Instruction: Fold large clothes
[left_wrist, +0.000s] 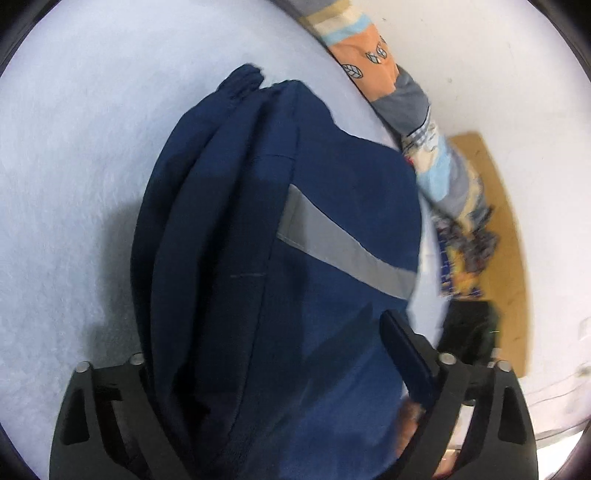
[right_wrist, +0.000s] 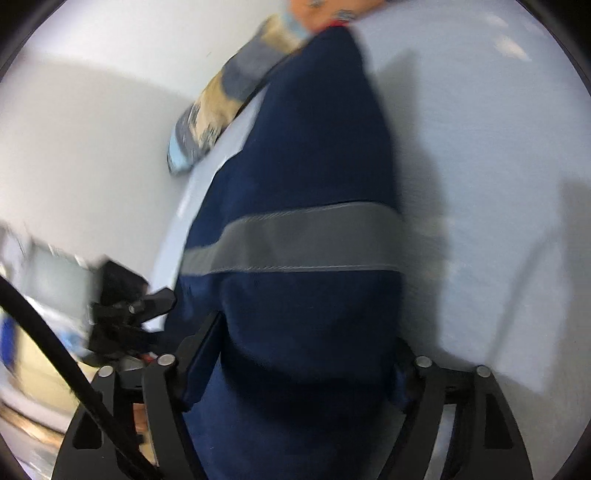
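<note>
A large navy blue garment (left_wrist: 266, 229) with a grey reflective stripe (left_wrist: 343, 251) hangs bunched over the pale surface (left_wrist: 74, 184). My left gripper (left_wrist: 273, 369) is shut on its cloth, which fills the space between the fingers; the right finger (left_wrist: 406, 354) shows, the left one is hidden by fabric. The same garment (right_wrist: 306, 184) with its grey stripe (right_wrist: 295, 240) fills the right wrist view. My right gripper (right_wrist: 303, 354) is shut on the garment's lower part. The left gripper's body (right_wrist: 129, 314) shows at the left of that view.
A patchwork patterned cloth (left_wrist: 417, 122) lies along the surface's right edge, and shows in the right wrist view (right_wrist: 229, 96). A brown board (left_wrist: 498, 229) lies on the floor beyond. A black cable (right_wrist: 55, 354) crosses the lower left of the right wrist view.
</note>
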